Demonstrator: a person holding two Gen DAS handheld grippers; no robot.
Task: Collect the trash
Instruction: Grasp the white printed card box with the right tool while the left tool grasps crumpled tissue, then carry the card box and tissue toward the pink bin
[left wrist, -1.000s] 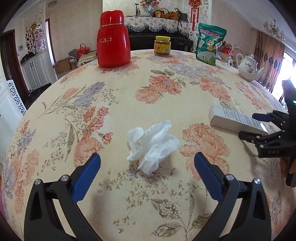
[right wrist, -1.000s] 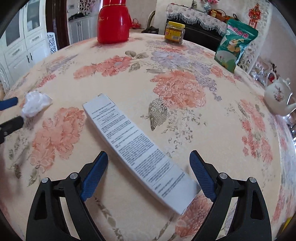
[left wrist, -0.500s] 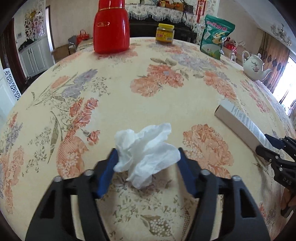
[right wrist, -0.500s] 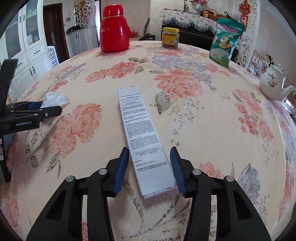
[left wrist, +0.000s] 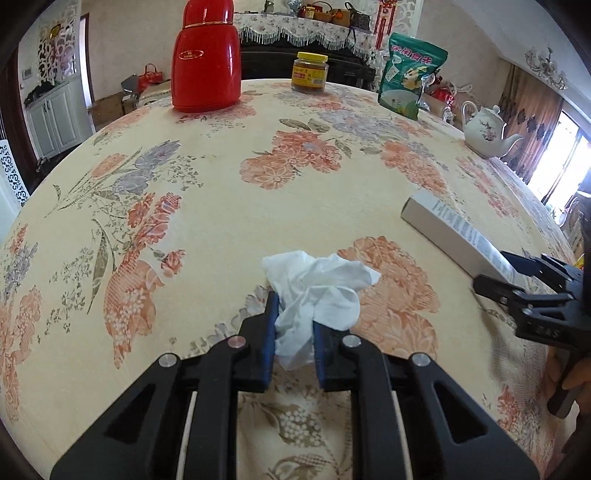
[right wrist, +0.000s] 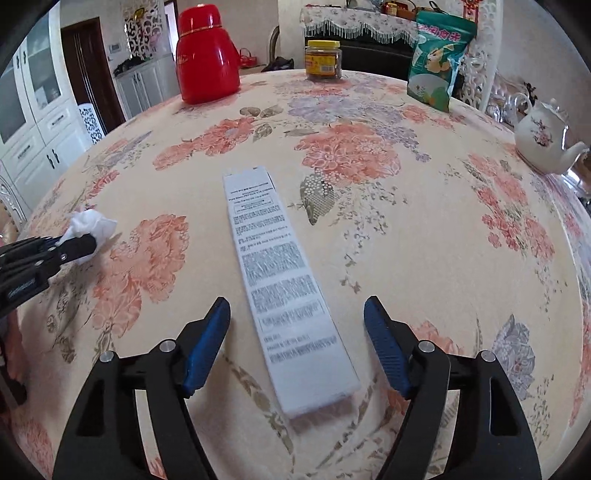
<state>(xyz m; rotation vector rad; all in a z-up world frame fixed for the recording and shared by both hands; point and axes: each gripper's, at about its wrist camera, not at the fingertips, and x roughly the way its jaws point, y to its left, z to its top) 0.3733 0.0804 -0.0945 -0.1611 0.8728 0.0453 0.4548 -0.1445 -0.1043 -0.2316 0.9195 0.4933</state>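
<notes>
Tissue (left wrist: 317, 291), crumpled and white, is pinched between the blue pads of the left claw (left wrist: 293, 332) on the flowered worktop (left wrist: 221, 199). Beside it, the right claw (right wrist: 297, 343) is spread around the near end of a long printed box (right wrist: 280, 277).

You face a round table (left wrist: 221, 206) under a cream cloth printed with coral and lilac flowers. Beyond its far edge a dark sideboard (left wrist: 332, 66) carries a fringed floral runner (left wrist: 295, 27). To your left stand white cabinets (right wrist: 44, 147) with dark handles beside a dark wooden door frame (right wrist: 92, 74). Patterned pale wallpaper (left wrist: 122, 37) covers the walls. On your right, daylight pours through a window (left wrist: 557, 158) hung with dark brown curtains (left wrist: 532, 122).
</notes>
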